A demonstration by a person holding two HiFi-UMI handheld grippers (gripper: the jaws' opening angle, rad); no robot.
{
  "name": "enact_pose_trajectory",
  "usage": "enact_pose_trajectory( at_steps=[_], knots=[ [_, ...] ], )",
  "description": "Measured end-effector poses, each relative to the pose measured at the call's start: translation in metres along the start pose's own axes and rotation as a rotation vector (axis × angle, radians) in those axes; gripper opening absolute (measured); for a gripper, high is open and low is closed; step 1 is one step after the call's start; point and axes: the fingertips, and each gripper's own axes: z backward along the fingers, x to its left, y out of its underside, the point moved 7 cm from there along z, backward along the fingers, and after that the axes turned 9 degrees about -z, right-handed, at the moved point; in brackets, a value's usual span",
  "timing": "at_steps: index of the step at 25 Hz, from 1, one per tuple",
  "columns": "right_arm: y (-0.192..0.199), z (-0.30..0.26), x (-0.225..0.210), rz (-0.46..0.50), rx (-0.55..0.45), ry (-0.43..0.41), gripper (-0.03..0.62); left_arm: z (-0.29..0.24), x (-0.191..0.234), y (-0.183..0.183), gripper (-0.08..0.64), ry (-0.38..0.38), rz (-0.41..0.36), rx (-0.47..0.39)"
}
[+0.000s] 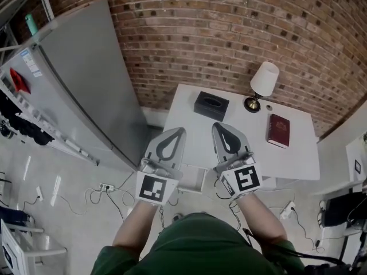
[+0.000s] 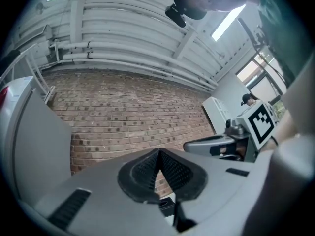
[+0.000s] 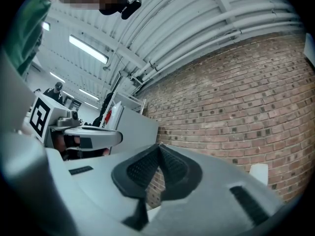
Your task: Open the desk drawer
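Observation:
A white desk [image 1: 298, 159] stands against the brick wall. Below its front edge a white drawer [image 1: 194, 181] shows between my two grippers; it looks pulled out. My left gripper [image 1: 179, 130] is raised in front of the desk's left corner, jaws shut, nothing between them. The left gripper view has its closed pads [image 2: 147, 171] against the brick wall. My right gripper [image 1: 218, 125] hangs beside it over the desk's front, also shut and empty; its closed pads [image 3: 172, 168] show in the right gripper view. Neither gripper touches the drawer.
On the desk are a black tissue box [image 1: 211, 105], a white-shaded lamp [image 1: 263, 85] and a red book [image 1: 278, 130]. A tall grey cabinet [image 1: 86, 90] stands left of the desk. A power strip [image 1: 106, 187] and cables lie on the floor.

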Motion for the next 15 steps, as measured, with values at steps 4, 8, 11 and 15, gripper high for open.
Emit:
enact_pose_trajectory(
  at_steps=[4, 8, 11, 15],
  knots=[
    [0.001, -0.002, 0.001, -0.001, -0.007, -0.003, 0.0, -0.001, 0.0, 0.004, 0.008, 0.004, 0.009, 0.015],
    [0.005, -0.003, 0.001, -0.003, -0.006, -0.001, 0.0, 0.0, 0.003, 0.009, 0.008, 0.005, 0.026, 0.028],
    [0.008, -0.005, 0.002, 0.002, -0.004, -0.006, 0.0, -0.001, 0.005, 0.014, 0.008, 0.007, 0.036, 0.034],
    [0.014, -0.006, 0.003, 0.001, 0.008, -0.012, 0.0, -0.002, 0.004, 0.019, 0.008, 0.001, 0.054, 0.043]
  ],
)
